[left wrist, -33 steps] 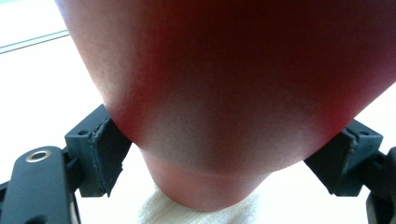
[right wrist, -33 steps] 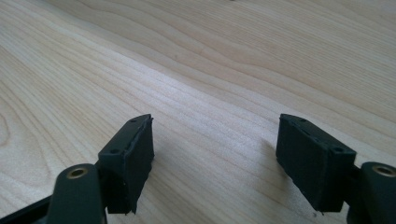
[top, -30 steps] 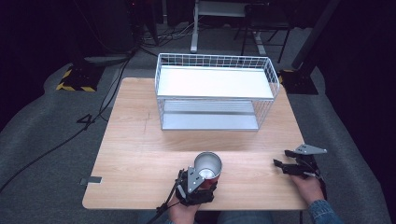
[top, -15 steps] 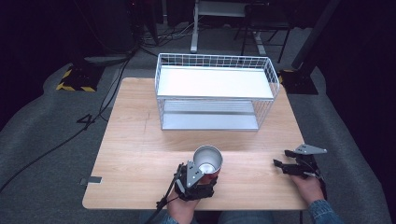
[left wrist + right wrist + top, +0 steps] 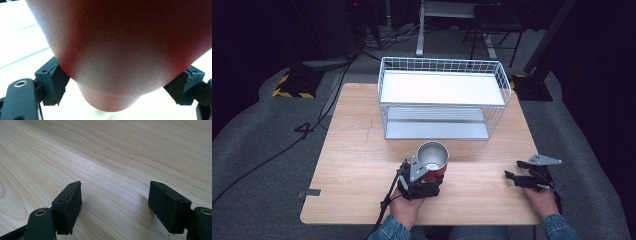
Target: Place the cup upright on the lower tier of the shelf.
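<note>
— Two hand-held grippers are working for me right now. What are you seeing from the desk side?

— I'm seeing the left hand-held gripper [image 5: 426, 176] clamping the red metal cup with the silver inside [image 5: 432, 159]; in the left gripper view its jaws are pressing the red wall [image 5: 117, 50] on both sides. The cup is sitting over the front middle of the light wooden desk [image 5: 357, 165], and I cannot tell whether it is clear of the top.

— And the right one?

— I'm keeping the right hand-held gripper [image 5: 514, 178] idling near the desk's right front edge, jaws wide with nothing between them.

— How far along are we?

— I'm judging the pick-up done. The white wire two-tier rack [image 5: 443, 97] is standing bare, so the placing is remaining, presumably there.
</note>
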A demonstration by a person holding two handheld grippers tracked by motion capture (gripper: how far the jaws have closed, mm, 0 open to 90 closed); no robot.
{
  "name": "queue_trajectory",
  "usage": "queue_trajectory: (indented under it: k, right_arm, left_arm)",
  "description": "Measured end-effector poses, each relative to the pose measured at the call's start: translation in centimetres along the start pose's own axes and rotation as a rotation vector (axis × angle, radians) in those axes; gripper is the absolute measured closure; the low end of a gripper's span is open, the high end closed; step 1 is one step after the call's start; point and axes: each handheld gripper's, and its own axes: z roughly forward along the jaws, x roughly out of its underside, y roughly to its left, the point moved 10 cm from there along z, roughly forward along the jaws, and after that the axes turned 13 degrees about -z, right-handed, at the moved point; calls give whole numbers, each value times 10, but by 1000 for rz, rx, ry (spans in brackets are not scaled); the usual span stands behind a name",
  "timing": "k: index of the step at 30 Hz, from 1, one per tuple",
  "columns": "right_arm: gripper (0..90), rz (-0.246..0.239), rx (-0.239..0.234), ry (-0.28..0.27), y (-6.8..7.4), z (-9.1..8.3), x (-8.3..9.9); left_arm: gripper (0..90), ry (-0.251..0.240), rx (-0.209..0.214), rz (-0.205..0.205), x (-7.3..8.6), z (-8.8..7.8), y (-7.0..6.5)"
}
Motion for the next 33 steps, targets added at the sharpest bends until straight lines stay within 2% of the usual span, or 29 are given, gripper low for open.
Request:
queue_trajectory:
  k: [8, 15, 18, 27, 33]
  right_arm:
    - [273, -3, 0, 0, 0, 0, 0]
    - [273, 3, 2, 1, 0, 0, 0]
    - [273, 3, 3, 1, -1, 0, 0]
    - [274, 4, 3, 1, -1, 0, 0]
    - [274, 4, 2, 1, -1, 0, 0]
  left_arm:
    - [169, 9, 7, -15, -18, 14, 6]
    - [169, 5, -4, -17, -33, 25, 15]
    - [169, 10, -11, -14, -35, 29, 18]
    - [169, 30, -39, -9, -43, 57, 31]
    - [169, 26, -45, -42, -50, 73, 39]
